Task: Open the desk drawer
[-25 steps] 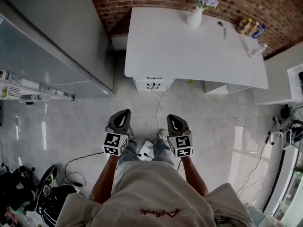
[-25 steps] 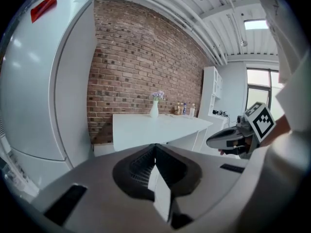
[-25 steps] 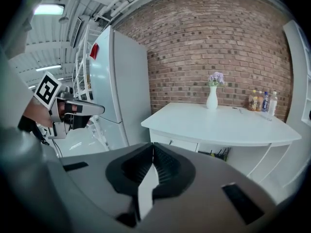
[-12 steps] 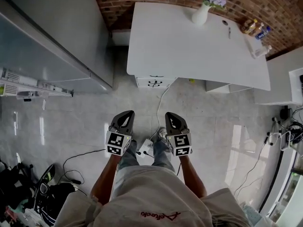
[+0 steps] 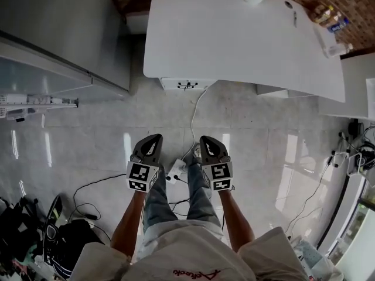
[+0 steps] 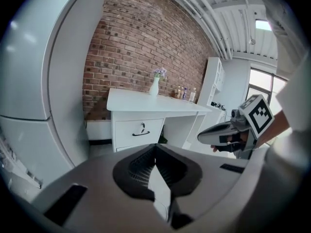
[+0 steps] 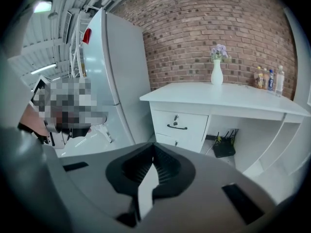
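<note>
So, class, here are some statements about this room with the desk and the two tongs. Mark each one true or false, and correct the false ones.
1. The top drawer of the desk is pulled out. False: it sits shut, flush with the desk front.
2. A white vase of purple flowers stands on the desk. True.
3. The left tongs grip the drawer handle. False: the left tongs and the right tongs are closed on nothing, well short of the desk.
4. Bottles stand at the desk end away from the fridge. True.
</note>
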### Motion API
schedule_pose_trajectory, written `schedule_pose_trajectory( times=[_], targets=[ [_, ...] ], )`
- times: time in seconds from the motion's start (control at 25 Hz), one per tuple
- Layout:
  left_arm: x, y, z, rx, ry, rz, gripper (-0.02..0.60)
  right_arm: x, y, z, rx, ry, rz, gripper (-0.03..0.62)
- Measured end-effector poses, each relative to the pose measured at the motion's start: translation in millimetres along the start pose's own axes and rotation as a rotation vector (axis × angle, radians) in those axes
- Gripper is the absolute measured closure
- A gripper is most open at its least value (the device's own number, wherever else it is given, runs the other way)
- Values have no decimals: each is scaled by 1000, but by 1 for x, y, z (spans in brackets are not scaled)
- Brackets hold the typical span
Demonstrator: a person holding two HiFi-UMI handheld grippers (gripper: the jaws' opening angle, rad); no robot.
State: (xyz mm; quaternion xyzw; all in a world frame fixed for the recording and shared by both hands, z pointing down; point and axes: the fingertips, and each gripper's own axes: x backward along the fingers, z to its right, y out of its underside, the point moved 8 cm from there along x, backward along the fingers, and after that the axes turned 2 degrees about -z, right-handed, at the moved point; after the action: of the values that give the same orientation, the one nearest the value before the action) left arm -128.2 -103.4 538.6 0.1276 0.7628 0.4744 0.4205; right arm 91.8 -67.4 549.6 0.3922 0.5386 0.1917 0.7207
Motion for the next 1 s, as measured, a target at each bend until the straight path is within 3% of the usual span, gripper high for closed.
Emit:
schedule_pose_trajectory(
  times=[0.68, 1.0],
  targets=[
    [-36, 70, -8, -14, 19, -37, 569, -45, 89, -7, -63, 21, -96, 577],
    [-74, 103, -19, 20, 30, -37, 569, -79, 130, 1, -92, 21, -132, 577]
  ],
)
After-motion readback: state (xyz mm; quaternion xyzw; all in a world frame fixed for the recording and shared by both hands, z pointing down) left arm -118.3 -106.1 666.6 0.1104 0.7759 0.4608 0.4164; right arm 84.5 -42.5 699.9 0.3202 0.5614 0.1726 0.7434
